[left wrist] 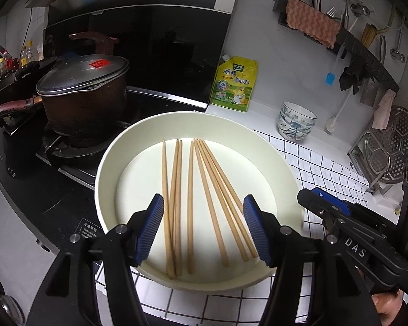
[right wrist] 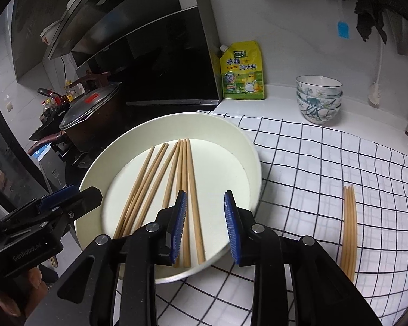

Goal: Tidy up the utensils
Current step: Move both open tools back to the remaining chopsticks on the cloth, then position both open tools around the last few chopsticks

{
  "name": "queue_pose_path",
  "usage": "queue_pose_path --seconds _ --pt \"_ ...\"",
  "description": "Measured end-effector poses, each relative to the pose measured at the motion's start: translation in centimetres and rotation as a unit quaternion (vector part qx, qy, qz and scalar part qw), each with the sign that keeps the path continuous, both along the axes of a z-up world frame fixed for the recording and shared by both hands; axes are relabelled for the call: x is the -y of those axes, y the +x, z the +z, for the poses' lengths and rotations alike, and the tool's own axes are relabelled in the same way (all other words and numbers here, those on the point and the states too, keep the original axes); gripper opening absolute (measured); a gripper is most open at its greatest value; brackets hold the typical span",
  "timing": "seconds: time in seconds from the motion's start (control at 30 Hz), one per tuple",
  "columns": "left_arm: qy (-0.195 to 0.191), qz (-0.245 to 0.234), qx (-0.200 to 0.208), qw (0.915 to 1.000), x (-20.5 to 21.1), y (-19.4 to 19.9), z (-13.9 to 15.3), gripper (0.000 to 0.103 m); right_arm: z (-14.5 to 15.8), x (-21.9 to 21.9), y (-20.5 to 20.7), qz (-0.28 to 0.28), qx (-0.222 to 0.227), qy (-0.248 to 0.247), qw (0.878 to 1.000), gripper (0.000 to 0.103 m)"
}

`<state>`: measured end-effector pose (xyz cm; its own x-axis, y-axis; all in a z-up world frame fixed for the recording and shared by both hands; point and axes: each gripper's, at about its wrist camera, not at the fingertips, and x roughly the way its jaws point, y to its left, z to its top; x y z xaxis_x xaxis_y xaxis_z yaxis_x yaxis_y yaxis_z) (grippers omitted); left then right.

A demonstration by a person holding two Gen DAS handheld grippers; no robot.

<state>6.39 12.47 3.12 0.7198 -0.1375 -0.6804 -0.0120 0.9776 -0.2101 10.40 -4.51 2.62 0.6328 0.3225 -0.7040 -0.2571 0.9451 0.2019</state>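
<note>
A white round tray (left wrist: 108,168) (right wrist: 254,160) sits on a checked cloth and holds several wooden chopsticks (left wrist: 204,190) (right wrist: 186,179) lying lengthwise. My left gripper (left wrist: 204,231) is open above the tray's near side, its blue pads either side of the chopsticks, holding nothing. My right gripper (right wrist: 205,228) is open over the tray's near right rim, empty; it also shows at the right of the left wrist view (left wrist: 321,203). The left gripper shows at the lower left of the right wrist view (right wrist: 68,201). A bundle of chopsticks (right wrist: 349,228) lies on the cloth right of the tray.
A lidded pot (left wrist: 81,89) stands on the stove left of the tray. A yellow seasoning pouch (left wrist: 235,84) leans on the back wall. Stacked patterned bowls (left wrist: 296,121) (right wrist: 318,99) stand behind the cloth. A metal steamer rack (left wrist: 394,146) is at the right.
</note>
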Motion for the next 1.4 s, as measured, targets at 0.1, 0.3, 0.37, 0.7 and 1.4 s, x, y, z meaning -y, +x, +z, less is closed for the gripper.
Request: queue_pose_path --seconds 0.1,0.3,0.37,0.7,1.4 --pt "-0.001 -0.002 0.001 1.0000 0.8 -0.3 0.1 0.062 0.0 1.0 -0.4 -0.007 0.001 0.000 1.000 0.029" --pt "-0.005 -0.012 0.000 0.9999 2.5 -0.7 -0.1 0.063 -0.2 3.5 -1.2 -0.027 0.001 0.003 1.000 0.031" --pt "-0.005 -0.016 0.000 0.9999 3.1 -0.9 -0.1 0.064 -0.2 4.3 -1.6 -0.033 0.003 0.001 0.999 0.031" --pt "-0.003 -0.051 -0.006 0.9987 6.9 -1.1 -0.5 0.066 -0.3 9.0 -2.8 -0.074 0.007 -0.006 0.997 0.036" --pt "0.013 -0.118 -0.017 0.9928 14.8 -2.0 -2.1 0.074 -7.4 17.4 -3.7 -0.139 -0.060 -0.077 0.985 0.037"
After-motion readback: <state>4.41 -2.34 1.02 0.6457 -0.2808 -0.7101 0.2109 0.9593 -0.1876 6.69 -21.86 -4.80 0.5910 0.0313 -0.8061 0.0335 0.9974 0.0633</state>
